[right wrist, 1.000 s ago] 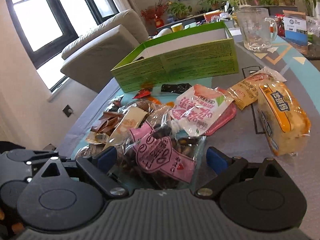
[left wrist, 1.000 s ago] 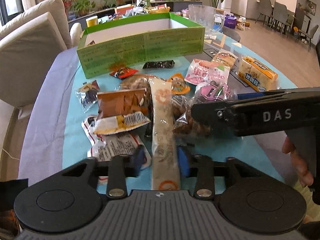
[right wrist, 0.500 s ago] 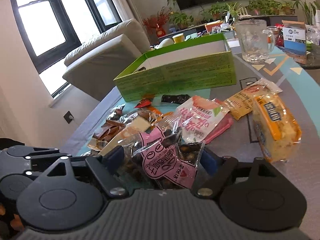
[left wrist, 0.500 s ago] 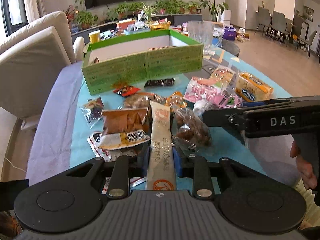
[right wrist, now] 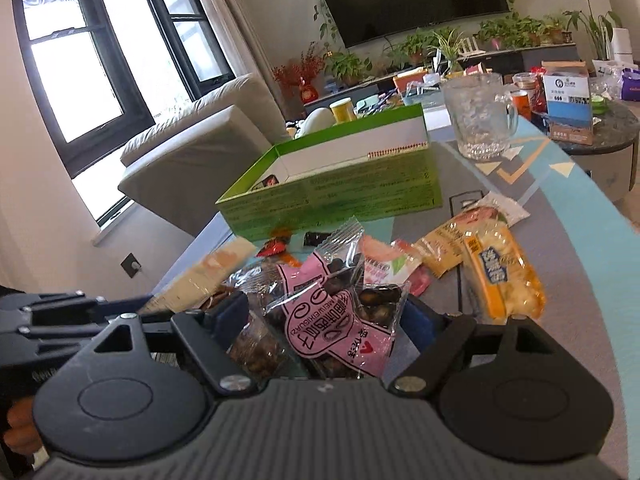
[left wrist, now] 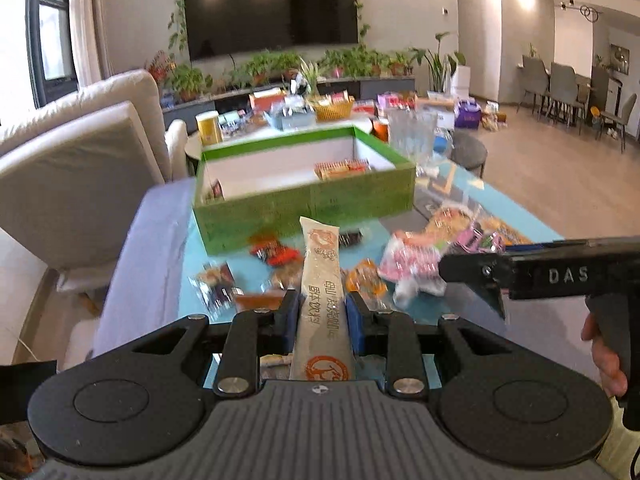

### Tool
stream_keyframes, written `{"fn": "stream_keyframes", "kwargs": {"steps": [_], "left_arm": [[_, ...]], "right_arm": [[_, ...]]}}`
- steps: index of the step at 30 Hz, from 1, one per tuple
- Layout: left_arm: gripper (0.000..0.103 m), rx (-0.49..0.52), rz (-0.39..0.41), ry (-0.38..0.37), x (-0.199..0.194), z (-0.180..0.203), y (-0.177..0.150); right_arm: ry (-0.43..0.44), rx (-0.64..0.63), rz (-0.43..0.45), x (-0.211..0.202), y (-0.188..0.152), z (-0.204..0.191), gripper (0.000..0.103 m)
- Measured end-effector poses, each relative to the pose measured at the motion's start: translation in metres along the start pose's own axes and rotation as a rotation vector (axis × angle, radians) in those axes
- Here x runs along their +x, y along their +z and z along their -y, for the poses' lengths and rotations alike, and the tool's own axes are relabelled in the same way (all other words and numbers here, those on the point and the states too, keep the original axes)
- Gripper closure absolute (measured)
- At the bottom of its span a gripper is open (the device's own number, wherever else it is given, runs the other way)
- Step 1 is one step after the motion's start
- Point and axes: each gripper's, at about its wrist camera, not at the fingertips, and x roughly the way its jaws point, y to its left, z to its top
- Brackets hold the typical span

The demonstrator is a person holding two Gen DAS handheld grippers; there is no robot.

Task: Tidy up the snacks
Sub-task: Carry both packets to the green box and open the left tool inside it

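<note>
With the left gripper [left wrist: 323, 312] clamped on the long beige packet [left wrist: 322, 292] and the right gripper [right wrist: 328, 320] pinching the pink bag [right wrist: 336, 320], short of the green box [left wrist: 304, 184], slippery film risks slipping out.

A dark television [left wrist: 276, 8] fills the upper centre of the frame, potted plants [left wrist: 352, 60] lined below it. A cream sofa [left wrist: 76, 152] sits left; grey dining chairs [left wrist: 560, 80] far right. A glass mug [right wrist: 478, 114] stands upper right.
</note>
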Motion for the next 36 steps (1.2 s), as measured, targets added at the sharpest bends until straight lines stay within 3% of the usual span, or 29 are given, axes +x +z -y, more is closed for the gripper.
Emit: {"fn": "stream_keyframes", "kwargs": {"steps": [13, 25, 36], "left_arm": [[0.079, -0.013, 0.037, 0.051, 0.018, -0.007, 0.03], [0.079, -0.072, 0.075, 0.095, 0.054, -0.024, 0.066], [0.079, -0.093, 0.077, 0.106, 0.085, -0.035, 0.09]], "right_arm": [[0.012, -0.046, 0.071, 0.007, 0.032, -0.004, 0.042], [-0.029, -0.124, 0.141, 0.029, 0.071, -0.012, 0.042], [-0.065, -0.122, 0.167, 0.052, 0.094, -0.005, 0.042]]}}
